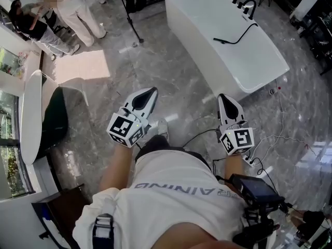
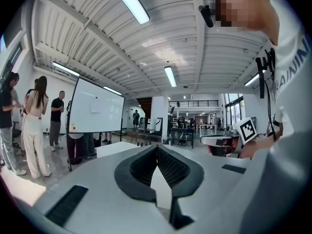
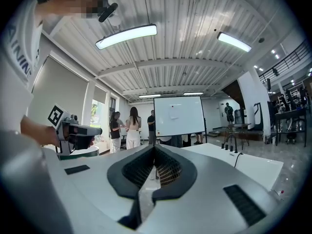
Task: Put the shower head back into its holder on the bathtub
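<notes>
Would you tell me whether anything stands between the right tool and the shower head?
Nothing visible does: only bare floor separates the right tool from the bathtub, where the shower head lies on top.

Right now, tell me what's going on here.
A person stands on the marble floor with a two-jaw gripper in each hand. The left gripper and right gripper are both shut and empty, pointing level toward the white bathtub ahead. The black shower head lies on the tub, its hose leading to the black faucet fittings, so it is not in its holder yet. Neither gripper touches it.
</notes>
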The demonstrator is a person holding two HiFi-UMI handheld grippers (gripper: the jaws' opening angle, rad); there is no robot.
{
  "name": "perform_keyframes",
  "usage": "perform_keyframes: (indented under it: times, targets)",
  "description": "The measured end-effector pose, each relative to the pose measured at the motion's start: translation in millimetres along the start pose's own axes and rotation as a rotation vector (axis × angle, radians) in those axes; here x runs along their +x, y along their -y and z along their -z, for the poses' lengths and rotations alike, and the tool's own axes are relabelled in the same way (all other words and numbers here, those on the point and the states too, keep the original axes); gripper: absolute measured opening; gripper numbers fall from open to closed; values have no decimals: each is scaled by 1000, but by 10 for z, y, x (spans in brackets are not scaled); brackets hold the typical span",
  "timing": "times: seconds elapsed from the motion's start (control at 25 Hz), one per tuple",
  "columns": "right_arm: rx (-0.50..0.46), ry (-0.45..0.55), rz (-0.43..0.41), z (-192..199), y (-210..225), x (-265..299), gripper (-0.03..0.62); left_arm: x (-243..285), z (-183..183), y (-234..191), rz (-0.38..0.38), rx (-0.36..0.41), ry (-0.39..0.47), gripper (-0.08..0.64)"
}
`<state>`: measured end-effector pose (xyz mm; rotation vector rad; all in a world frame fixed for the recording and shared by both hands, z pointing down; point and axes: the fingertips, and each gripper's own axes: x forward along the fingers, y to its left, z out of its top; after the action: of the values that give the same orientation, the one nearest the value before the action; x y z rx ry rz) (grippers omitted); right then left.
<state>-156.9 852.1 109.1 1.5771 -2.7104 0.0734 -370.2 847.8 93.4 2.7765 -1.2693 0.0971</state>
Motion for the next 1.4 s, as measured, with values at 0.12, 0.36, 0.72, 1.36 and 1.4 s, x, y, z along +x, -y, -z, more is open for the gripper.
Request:
perform_keyframes:
  times: [0.12,0.36,0.72,1.36,1.4]
  targets:
    - [0,-18,9,54,58,178,11,155,49,-168,13,-15,-3,17]
    - [-14,-61,67,232,462,695,11,843,185,-687,59,-42,6,17]
    - [-32,-101,70,147,681,2194,11,1604,31,-2055,58,-45,16,17]
    - [-42,-120,48,38,638,3724,11,2016,2,-3388,70,-65,-4,17]
    - [-45,-120,47,23,650,3785,11,2050,-20,-3426,73,-66,-2,17]
